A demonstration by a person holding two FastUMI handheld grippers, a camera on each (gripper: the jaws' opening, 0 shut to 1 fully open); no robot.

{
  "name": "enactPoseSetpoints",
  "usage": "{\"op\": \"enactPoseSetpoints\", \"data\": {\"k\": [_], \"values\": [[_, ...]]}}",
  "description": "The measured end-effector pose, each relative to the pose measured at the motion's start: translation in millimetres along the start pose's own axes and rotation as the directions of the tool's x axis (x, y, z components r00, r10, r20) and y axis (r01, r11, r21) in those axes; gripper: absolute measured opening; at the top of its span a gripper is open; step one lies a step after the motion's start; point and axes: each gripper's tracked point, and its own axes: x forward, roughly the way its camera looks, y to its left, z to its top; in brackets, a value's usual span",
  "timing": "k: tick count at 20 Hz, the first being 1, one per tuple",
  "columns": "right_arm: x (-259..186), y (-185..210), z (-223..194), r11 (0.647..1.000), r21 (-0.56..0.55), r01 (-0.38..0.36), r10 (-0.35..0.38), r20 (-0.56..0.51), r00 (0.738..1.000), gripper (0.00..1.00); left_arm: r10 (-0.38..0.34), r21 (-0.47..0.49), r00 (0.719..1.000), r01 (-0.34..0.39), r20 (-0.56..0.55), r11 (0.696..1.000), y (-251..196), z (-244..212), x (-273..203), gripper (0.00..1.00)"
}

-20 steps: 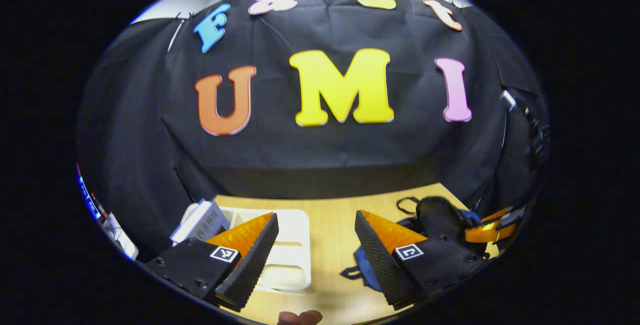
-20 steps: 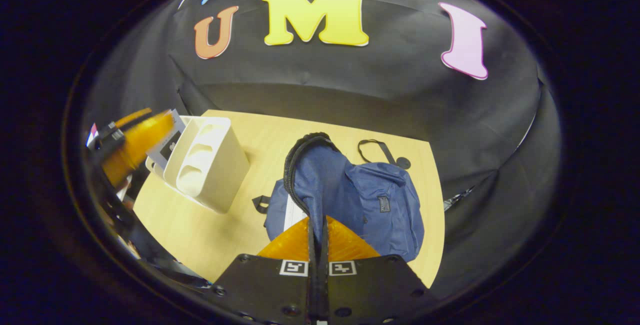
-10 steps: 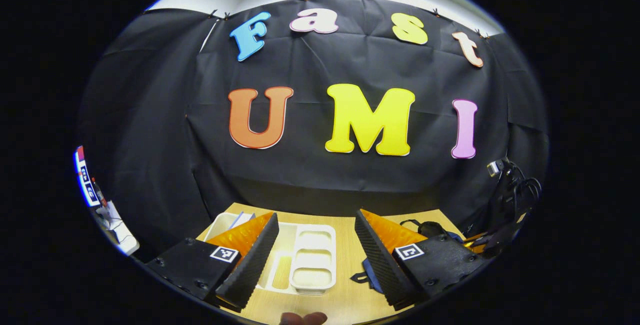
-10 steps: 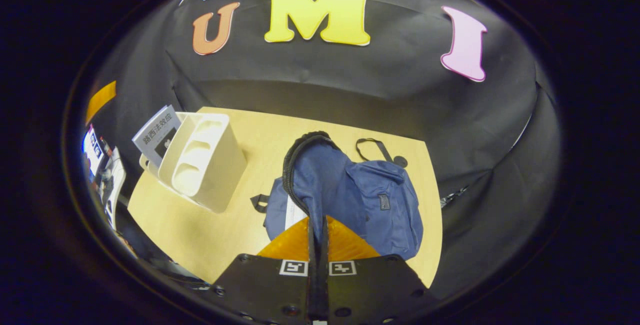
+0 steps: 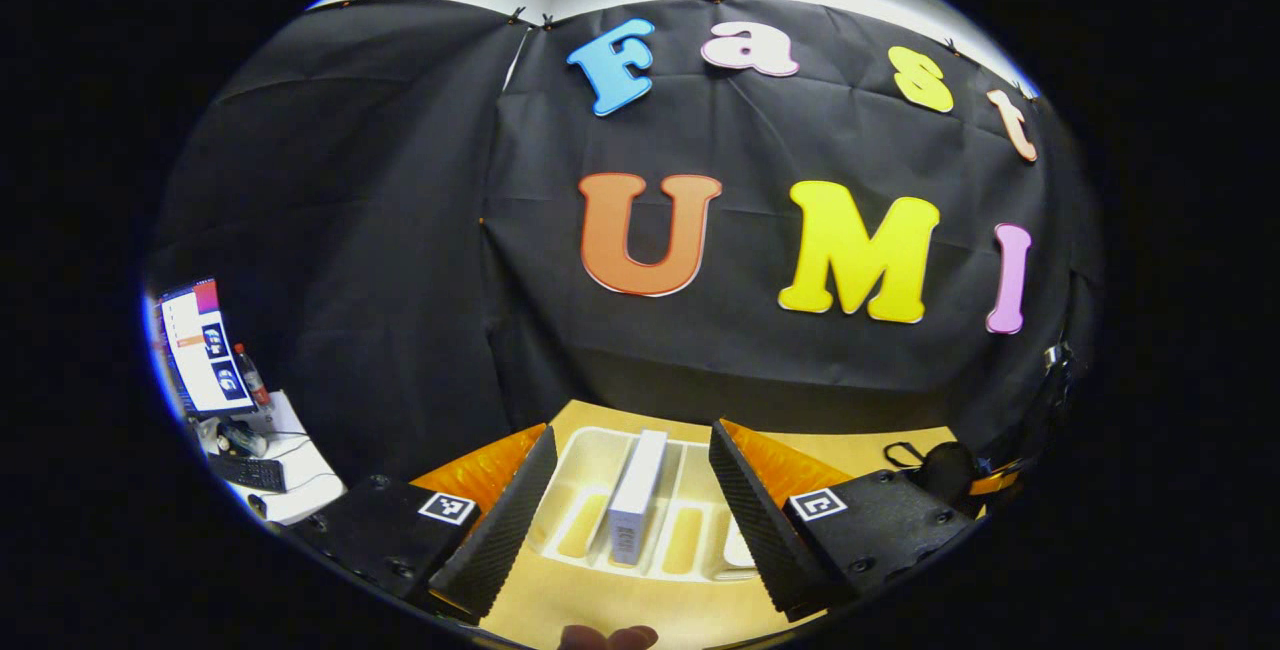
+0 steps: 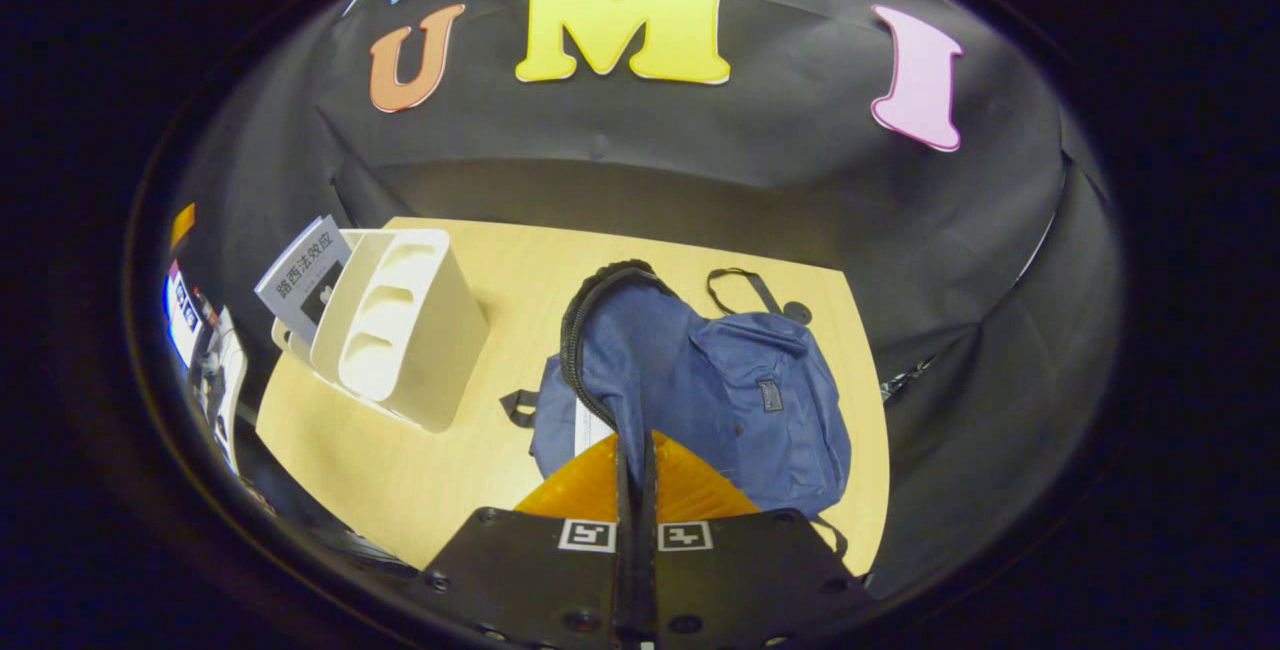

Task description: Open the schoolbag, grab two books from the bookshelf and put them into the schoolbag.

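Left gripper [image 5: 632, 490] is hovering above the near edge of the wooden table [image 5: 880, 450], its two ribbed fingers spread wide, nothing between them touching the pads. Seen through the gap: the white bookshelf [image 5: 600, 455], a divided plastic rack with slotted compartments. One white book [image 5: 637, 495] is standing upright on edge in a middle compartment, spine toward the camera. The compartments on either side of it are showing bare bottoms. A fingertip [image 5: 605, 638] of the person is peeking in at the bottom edge of this view.

In the right gripper view, the same bookshelf [image 6: 400, 330] is sitting at the left side of the table [image 6: 500, 270], and a book with a grey-blue cover [image 6: 303, 275] is leaning out of its far end, tilted.

Right gripper [image 6: 634, 470] is sitting with its fingers pressed together on a fold of the blue schoolbag [image 6: 740, 400], holding the fabric up by the opening. The zipper [image 6: 580, 330] is lying open in a dark arc, and something white [image 6: 590, 425] is showing inside the mouth; cannot tell what it is. The schoolbag is resting right of centre on the table, well apart from the bookshelf, its black carry loop [image 6: 735, 285] lying toward the far edge.
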Motion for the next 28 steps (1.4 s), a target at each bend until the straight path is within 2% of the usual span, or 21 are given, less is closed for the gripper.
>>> {"op": "enactPoseSetpoints", "data": {"k": [2, 5, 7, 11, 13, 16, 17, 18, 21, 23, 25, 28], "values": [[2, -1, 1, 1.000, 0.001, 0.004, -0.004, -0.006, 1.000, 0.01, 0.018, 0.010, 0.999, -0.017, -0.050, 1.000, 21, -4, 9, 0.98], [4, -1, 2, 1.000, -0.002, 0.008, -0.008, -0.017, 1.000, 0.01, -0.024, -0.022, 0.992, 0.021, -0.125, 1.000, 33, -10, 27, 0.98], [5, -1, 3, 1.000, -0.003, 0.011, -0.011, -0.029, 1.000, 0.01, -0.027, 0.006, 0.981, 0.029, -0.190, 1.000, 47, -15, 40, 0.98], [5, 0, 4, 1.000, 0.007, 0.017, -0.017, -0.033, 0.999, 0.01, -0.056, 0.049, 0.938, 0.077, -0.341, 0.996, 48, -29, 67, 0.98], [6, 1, 1, 1.000, 0.023, 0.010, -0.009, -0.044, 0.999, 0.01, -0.117, 0.038, 0.893, 0.148, -0.435, 0.988, 30, -42, 83, 0.98], [4, -1, 0, 0.999, 0.036, 0.018, -0.017, -0.042, 0.999, 0.01, -0.173, 0.009, 0.815, 0.214, -0.554, 0.977, 9, -63, 99, 0.98], [3, -4, 0, 0.999, 0.036, 0.024, -0.022, -0.037, 0.999, 0.01, -0.194, -0.008, 0.779, 0.236, -0.596, 0.972, 4, -71, 99, 0.98], [0, -8, 0, 0.999, 0.043, 0.031, -0.029, -0.034, 0.999, 0.01, -0.204, -0.017, 0.745, 0.250, -0.635, 0.968, 1, -78, 99, 0.99], [-4, -17, -7, 0.997, 0.064, 0.041, -0.038, -0.049, 0.998, 0.01, -0.184, 0.016, 0.678, 0.278, -0.712, 0.960, -9, -102, 113, 0.99], [-6, -20, -8, 0.997, 0.061, 0.045, -0.042, -0.047, 0.998, 0.01, -0.186, 0.009, 0.617, 0.298, -0.764, 0.954, -16, -111, 116, 0.99], [-8, -20, -10, 0.996, 0.079, 0.044, -0.041, -0.044, 0.998, 0.01, -0.195, -0.007, 0.581, 0.309, -0.790, 0.951, -28, -121, 123, 0.99], [-9, -20, -11, 0.995, 0.085, 0.049, -0.045, -0.039, 0.998, 0.01, -0.175, 0.014, 0.545, 0.326, -0.820, 0.945, -33, -132, 129, 0.98]]}}
